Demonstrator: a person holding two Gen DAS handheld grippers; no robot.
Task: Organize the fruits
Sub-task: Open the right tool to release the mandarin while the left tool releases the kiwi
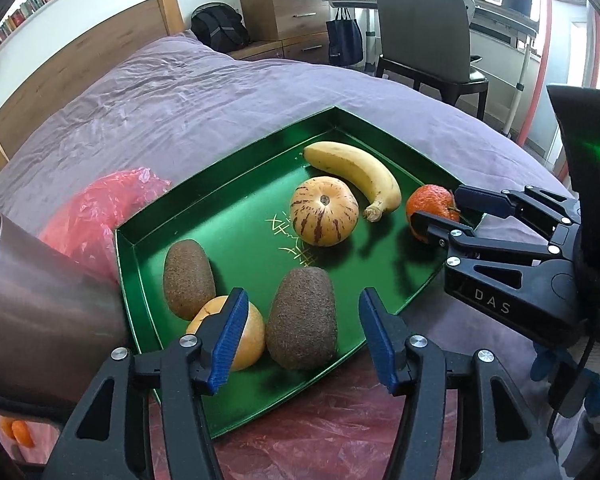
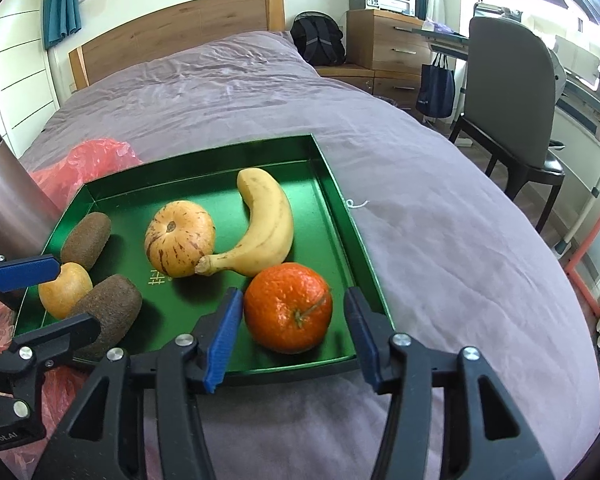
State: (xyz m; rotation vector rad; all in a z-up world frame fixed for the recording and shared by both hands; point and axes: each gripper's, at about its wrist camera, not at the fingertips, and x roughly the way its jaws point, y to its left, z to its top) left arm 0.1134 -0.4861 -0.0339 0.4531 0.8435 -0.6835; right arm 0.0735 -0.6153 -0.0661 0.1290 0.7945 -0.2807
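A green tray point(image 1: 236, 200) point(image 2: 340, 216) lies on the purple bed. In it are a banana point(image 1: 356, 172) point(image 2: 268, 224), a striped round fruit point(image 1: 324, 212) point(image 2: 180, 236), two brown kiwis point(image 1: 302, 320) point(image 1: 188, 280), a yellow-orange fruit point(image 1: 248, 336) point(image 2: 64, 292) and a mandarin point(image 1: 428, 200) point(image 2: 288, 308). My left gripper point(image 1: 303, 312) point(image 2: 76, 296) stands open astride the nearer kiwi point(image 2: 112, 312), its pads clear of it. My right gripper point(image 2: 293, 308) point(image 1: 446, 210) is open around the mandarin, which rests on the tray floor.
A crumpled red plastic bag point(image 1: 96, 208) point(image 2: 88, 160) lies left of the tray and under its near edge. A shiny metal cylinder point(image 1: 40, 308) point(image 2: 8, 200) stands at the left. A chair point(image 1: 420, 32), drawers and a desk stand beyond the bed.
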